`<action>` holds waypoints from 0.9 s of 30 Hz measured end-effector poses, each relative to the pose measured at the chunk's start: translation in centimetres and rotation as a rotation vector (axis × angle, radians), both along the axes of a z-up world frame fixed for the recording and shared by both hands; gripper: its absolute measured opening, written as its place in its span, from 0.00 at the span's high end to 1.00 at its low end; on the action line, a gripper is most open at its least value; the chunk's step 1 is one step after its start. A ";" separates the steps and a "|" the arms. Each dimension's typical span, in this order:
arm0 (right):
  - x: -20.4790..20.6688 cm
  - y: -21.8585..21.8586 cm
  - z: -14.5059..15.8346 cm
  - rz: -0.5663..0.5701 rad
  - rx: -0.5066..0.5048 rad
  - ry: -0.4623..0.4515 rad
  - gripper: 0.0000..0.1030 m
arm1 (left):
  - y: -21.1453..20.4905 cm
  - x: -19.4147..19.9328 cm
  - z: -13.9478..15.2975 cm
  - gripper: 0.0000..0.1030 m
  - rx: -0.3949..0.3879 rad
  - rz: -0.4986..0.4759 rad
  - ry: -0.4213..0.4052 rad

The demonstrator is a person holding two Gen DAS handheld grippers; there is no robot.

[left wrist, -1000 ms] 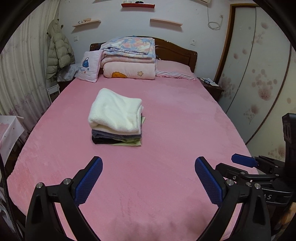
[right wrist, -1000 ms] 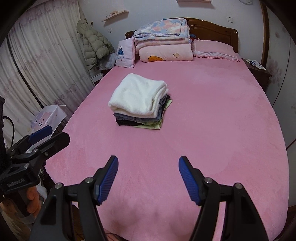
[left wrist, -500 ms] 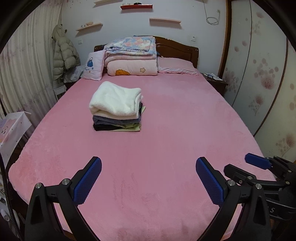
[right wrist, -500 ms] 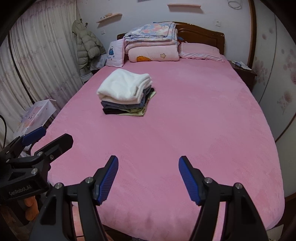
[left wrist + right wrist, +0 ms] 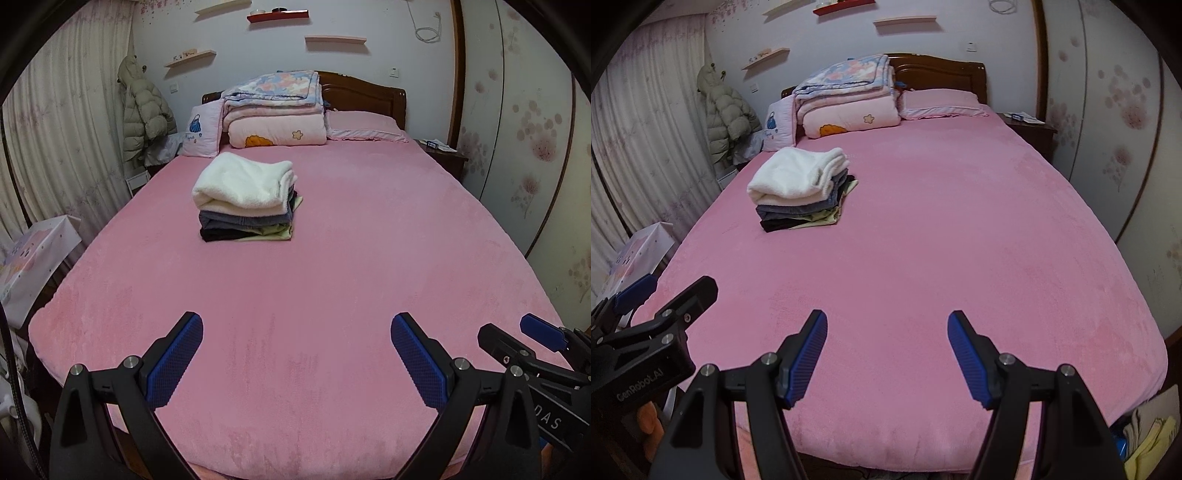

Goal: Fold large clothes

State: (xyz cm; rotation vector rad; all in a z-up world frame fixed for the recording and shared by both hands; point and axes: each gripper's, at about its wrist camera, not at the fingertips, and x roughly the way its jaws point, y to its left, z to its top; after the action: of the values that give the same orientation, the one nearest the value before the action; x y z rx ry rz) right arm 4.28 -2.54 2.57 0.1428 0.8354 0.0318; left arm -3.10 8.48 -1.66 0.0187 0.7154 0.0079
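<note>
Left wrist view: the left tongs are wide and hold nothing; the right tongs are too. Far ahead on the pink bed sits the folded pile. More clothes wait low right, likely next. The left tongs' body reads "GenRobot.AI".

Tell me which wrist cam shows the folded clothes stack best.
Left wrist. The folded clothes stack sits nearer the middle of that view and larger, its white, grey, black and pale green layers separable. The right wrist view has the same stack further left, smaller and seen obliquely, layers more compressed.
</note>
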 end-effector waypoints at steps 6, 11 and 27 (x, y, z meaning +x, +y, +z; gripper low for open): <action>-1.2 -0.5 -1.4 -0.040 -0.019 -0.013 0.34 | 0.0 -0.6 -2.3 0.02 0.000 0.022 0.036; -1.4 -0.8 -1.9 -0.055 -0.036 -0.023 0.34 | -0.1 -0.6 -3.5 0.02 -0.006 0.013 0.073; -2.3 -0.3 -2.6 -0.023 -0.037 -0.014 0.34 | -0.8 -1.0 -4.4 0.02 -0.036 -0.012 0.120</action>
State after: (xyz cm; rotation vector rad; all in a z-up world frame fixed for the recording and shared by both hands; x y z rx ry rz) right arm 2.02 -2.87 -0.05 0.1175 0.8204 -0.0041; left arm -4.08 7.66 -6.10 -0.0116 0.8357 -0.0176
